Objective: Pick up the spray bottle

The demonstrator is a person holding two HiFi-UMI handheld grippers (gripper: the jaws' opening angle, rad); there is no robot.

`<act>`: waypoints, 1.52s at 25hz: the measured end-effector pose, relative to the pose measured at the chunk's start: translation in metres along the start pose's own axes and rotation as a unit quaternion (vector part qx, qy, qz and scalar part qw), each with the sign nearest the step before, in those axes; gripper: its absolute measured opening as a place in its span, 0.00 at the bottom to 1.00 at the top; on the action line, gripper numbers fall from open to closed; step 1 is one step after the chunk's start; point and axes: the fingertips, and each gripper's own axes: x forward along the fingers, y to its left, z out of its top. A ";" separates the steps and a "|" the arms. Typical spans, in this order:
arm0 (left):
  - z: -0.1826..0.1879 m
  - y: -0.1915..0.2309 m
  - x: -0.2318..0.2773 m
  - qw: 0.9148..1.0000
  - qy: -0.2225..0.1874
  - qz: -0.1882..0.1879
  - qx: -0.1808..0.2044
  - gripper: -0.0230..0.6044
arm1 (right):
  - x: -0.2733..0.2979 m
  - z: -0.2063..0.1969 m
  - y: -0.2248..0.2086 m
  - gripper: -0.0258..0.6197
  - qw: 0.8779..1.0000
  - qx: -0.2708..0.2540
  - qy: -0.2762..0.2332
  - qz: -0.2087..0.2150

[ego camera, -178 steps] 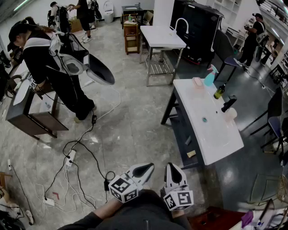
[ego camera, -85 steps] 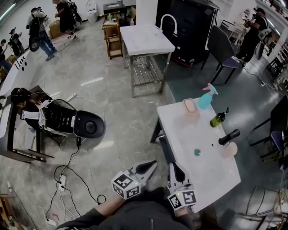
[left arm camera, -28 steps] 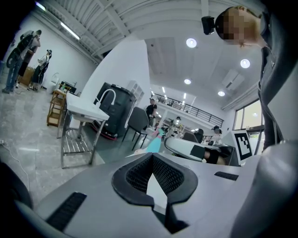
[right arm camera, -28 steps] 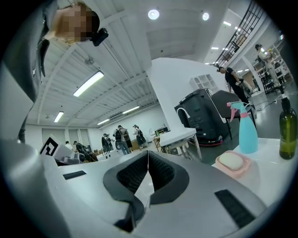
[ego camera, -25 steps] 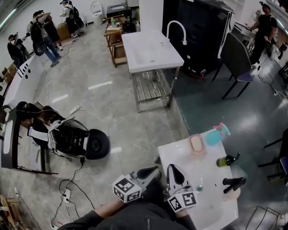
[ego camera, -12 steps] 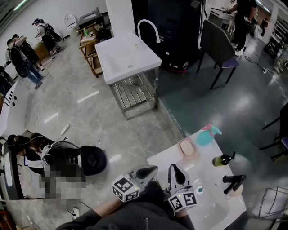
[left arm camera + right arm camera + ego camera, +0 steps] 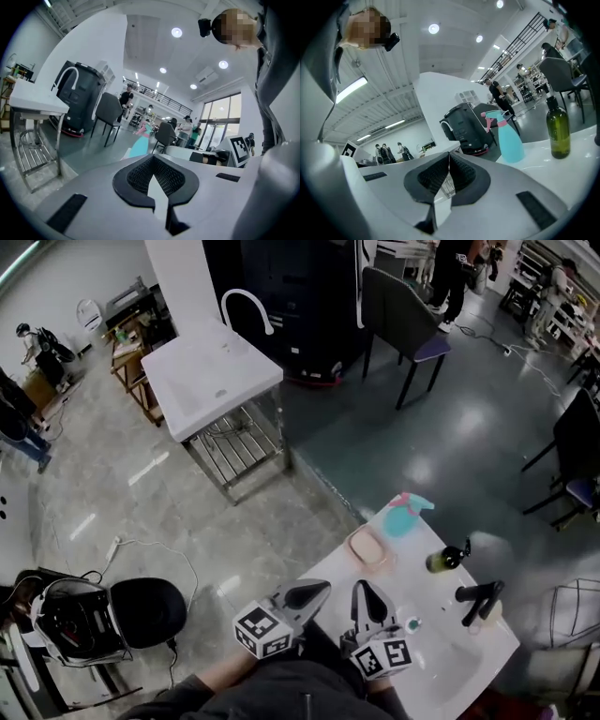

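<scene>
Nearer the sink top than seconds ago; both sets of jaws are together and hold nothing.
The room has swung left since the last look, and the glossy white surface (image 7: pixel 448 667) now lies just past the left gripper (image 7: pixel 322 589) and right gripper (image 7: pixel 360 588). The spray bottle (image 7: pixel 405 517), a teal plastic cone with a pink trigger, stands upright at the far corner, well ahead and right of the jaws, between a pink dish (image 7: pixel 367 547) and a green glass bottle (image 7: pixel 444 559).
</scene>
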 end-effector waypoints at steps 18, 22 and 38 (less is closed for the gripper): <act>0.048 0.054 0.058 0.985 0.067 -0.156 0.030 0.05 | 0.035 0.041 -0.045 0.05 0.979 -0.003 -0.066 -0.190; 0.053 0.062 0.077 0.980 0.080 -0.181 0.032 0.05 | 0.037 0.053 -0.061 0.05 0.971 -0.007 -0.081 -0.223; 0.047 0.048 0.140 0.975 0.090 -0.203 0.022 0.05 | 0.053 0.059 -0.108 0.20 0.973 -0.006 -0.060 -0.222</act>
